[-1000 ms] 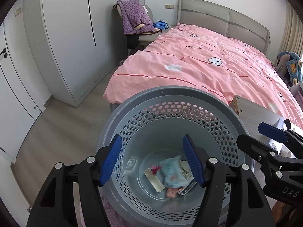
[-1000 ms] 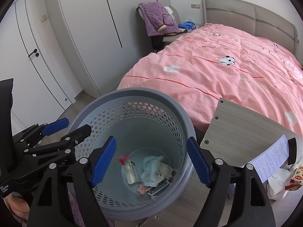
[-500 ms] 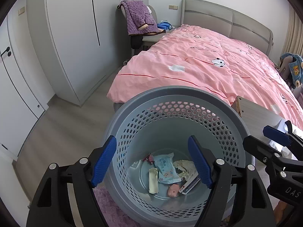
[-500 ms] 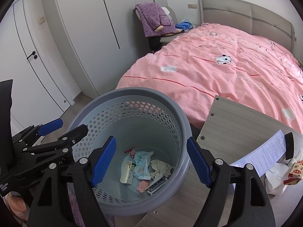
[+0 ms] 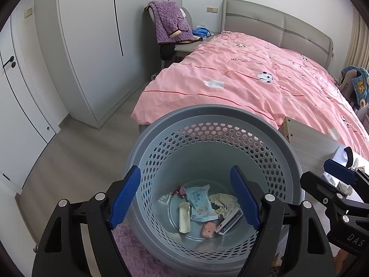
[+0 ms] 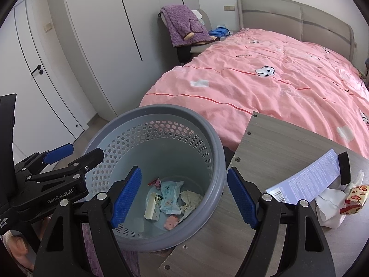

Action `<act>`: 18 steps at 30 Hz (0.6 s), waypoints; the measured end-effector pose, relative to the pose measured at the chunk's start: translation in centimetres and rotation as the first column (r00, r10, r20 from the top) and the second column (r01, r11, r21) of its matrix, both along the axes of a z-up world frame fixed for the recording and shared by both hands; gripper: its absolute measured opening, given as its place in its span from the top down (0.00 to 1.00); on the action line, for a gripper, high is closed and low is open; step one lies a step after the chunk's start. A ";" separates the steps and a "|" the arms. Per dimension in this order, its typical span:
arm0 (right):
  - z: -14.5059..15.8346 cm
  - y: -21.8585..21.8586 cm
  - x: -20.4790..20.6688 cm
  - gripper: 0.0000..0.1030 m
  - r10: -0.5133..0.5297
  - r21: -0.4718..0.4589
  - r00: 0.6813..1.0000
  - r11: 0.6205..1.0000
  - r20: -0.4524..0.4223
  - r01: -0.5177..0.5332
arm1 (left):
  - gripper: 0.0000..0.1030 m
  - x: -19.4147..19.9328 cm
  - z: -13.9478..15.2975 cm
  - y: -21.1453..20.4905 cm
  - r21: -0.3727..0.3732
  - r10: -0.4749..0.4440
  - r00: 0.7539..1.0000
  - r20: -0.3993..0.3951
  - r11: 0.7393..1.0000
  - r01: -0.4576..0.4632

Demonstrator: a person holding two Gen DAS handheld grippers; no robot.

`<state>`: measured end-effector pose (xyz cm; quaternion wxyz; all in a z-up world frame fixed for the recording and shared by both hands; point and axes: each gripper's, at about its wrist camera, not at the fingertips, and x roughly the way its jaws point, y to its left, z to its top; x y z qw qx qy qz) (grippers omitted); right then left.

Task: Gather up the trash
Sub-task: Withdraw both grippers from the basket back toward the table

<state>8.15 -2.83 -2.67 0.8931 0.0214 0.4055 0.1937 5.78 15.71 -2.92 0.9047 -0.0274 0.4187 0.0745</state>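
A grey perforated trash basket point(image 5: 214, 120) stands on the floor beside a wooden table point(image 6: 276, 143); it also shows in the right wrist view point(image 6: 207, 124). Several pieces of trash lie at its bottom, among them a light blue wipes packet point(image 5: 199, 202), which shows in the right view too point(image 6: 169, 197). My left gripper point(image 5: 186, 195) is open and empty above the basket. My right gripper point(image 6: 183, 195) is open and empty over the basket's right rim. On the table lie a blue-white printed box point(image 6: 306, 177), white crumpled paper point(image 6: 327, 210) and a red-yellow wrapper point(image 6: 354, 198).
A bed with a pink duvet point(image 5: 265, 80) fills the space behind the basket. A chair with a purple robe point(image 5: 169, 23) stands by the headboard. White wardrobes point(image 5: 87, 46) line the left wall. A purple rug point(image 5: 136, 254) lies under the basket.
Both grippers have pulled back and up from the basket. The light blue packet has settled flat on the basket's bottom.
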 end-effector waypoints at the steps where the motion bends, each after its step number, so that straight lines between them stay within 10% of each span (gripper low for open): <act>1: 0.0 -0.2 -0.1 0.27 -0.003 -0.001 1.000 1.000 -0.001 0.003 | 0.26 -0.1 0.1 -0.1 0.001 -0.002 1.000 0.002 1.000 0.002; 18: 0.5 -4.9 -2.5 0.27 -0.105 0.003 0.994 0.995 0.007 0.105 | 0.26 -0.8 0.4 -3.6 0.002 -0.066 0.998 0.000 0.998 0.066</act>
